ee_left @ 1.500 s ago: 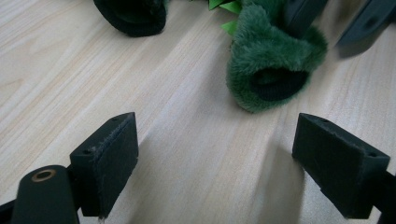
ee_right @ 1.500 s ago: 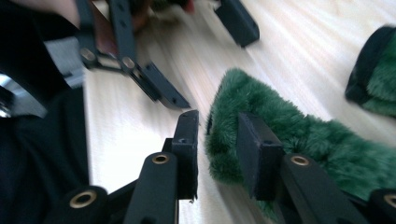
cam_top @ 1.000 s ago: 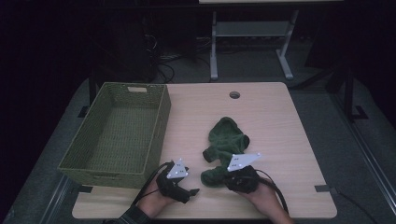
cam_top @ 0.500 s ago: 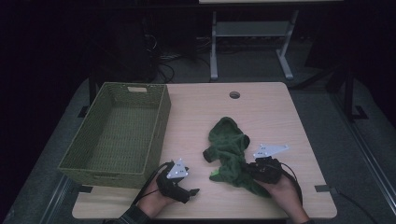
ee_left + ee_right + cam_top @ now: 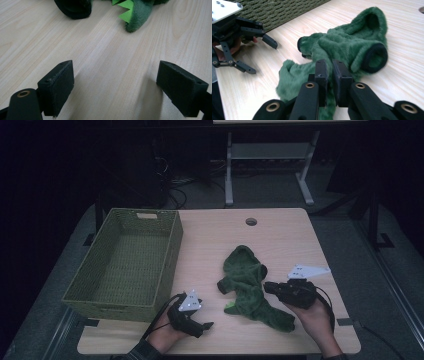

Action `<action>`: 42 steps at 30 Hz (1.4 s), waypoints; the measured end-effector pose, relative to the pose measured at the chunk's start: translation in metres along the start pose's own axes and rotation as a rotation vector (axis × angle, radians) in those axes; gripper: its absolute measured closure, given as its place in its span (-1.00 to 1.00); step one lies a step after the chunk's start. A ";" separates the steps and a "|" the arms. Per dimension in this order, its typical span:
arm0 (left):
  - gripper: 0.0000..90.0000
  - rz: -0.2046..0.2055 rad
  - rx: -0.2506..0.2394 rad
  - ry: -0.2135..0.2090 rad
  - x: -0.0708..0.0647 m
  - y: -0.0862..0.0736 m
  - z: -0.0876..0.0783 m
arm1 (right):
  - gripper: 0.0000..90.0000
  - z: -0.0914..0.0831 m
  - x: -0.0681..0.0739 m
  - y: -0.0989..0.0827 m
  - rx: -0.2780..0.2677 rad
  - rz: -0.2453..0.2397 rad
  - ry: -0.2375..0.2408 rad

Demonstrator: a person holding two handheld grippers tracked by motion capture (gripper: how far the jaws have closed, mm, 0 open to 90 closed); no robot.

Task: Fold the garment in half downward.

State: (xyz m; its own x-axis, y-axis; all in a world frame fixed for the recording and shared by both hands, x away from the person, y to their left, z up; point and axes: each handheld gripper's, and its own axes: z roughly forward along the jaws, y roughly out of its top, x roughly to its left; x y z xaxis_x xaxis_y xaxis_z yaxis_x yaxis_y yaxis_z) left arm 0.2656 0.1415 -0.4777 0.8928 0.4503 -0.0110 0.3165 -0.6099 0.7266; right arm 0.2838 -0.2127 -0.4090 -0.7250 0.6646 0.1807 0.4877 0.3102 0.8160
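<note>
A fuzzy dark green garment (image 5: 245, 280) with black cuffs lies crumpled on the wooden table (image 5: 295, 240), right of centre. My right gripper (image 5: 268, 287) is at the garment's right edge, held by a hand. In the right gripper view its jaws are pressed together on a fold of the garment (image 5: 352, 45), so the right gripper (image 5: 331, 77) is shut on it. My left gripper (image 5: 206, 324) rests near the front edge, left of the garment and apart from it. Its jaws stand wide apart over bare wood, so the left gripper (image 5: 115, 85) is open, with the garment's hem (image 5: 135, 15) farther ahead.
A green woven basket (image 5: 115, 306) with nothing in it stands on the table's left side. A cable hole (image 5: 251, 221) is near the far edge. A metal stand (image 5: 230, 170) stands on the floor beyond the table. The left gripper (image 5: 263, 58) also shows in the right gripper view.
My right gripper has moved to the right, and the garment's lower part has been drawn out to the right and toward the front edge. The left gripper has stayed put.
</note>
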 end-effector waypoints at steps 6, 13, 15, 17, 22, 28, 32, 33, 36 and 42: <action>-0.69 0.009 0.007 0.001 0.001 0.000 0.000 | 0.83 0.025 -0.003 0.002 0.074 -0.002 0.032; -0.69 0.008 0.006 0.000 0.001 0.000 0.000 | 0.87 0.045 0.007 -0.012 0.193 -0.015 0.051; -0.69 0.007 0.007 0.000 0.000 0.000 0.000 | 0.87 0.052 0.009 -0.013 0.215 -0.031 0.049; -0.69 0.007 0.006 0.000 0.000 0.000 0.000 | 0.87 0.058 0.012 -0.014 0.237 -0.041 0.047; -0.69 0.008 0.006 0.000 0.000 0.000 0.000 | 0.88 0.071 0.018 -0.018 0.284 -0.078 0.021; -0.69 0.009 0.006 0.000 0.001 0.000 0.000 | 0.86 0.070 0.019 -0.018 0.265 -0.080 0.007; -0.69 0.009 0.007 0.000 0.001 0.000 0.000 | 0.82 0.049 0.015 -0.012 0.183 -0.056 0.018; -0.69 0.009 0.007 0.000 0.001 0.000 0.000 | 0.82 0.043 0.013 -0.012 0.168 -0.049 0.015; -0.69 0.009 0.006 0.000 0.000 0.000 0.000 | 0.80 0.028 0.006 -0.016 0.144 -0.035 -0.004; -0.69 0.009 0.007 0.000 0.000 0.000 0.000 | 0.70 0.006 -0.005 -0.031 0.130 -0.001 -0.036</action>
State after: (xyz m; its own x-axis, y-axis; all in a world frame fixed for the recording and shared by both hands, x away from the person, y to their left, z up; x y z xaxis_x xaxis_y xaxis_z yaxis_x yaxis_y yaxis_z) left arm 0.2659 0.1420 -0.4775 0.8955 0.4451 -0.0047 0.3110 -0.6180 0.7221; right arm 0.2757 -0.2214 -0.4385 -0.7088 0.6876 0.1577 0.5476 0.3953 0.7375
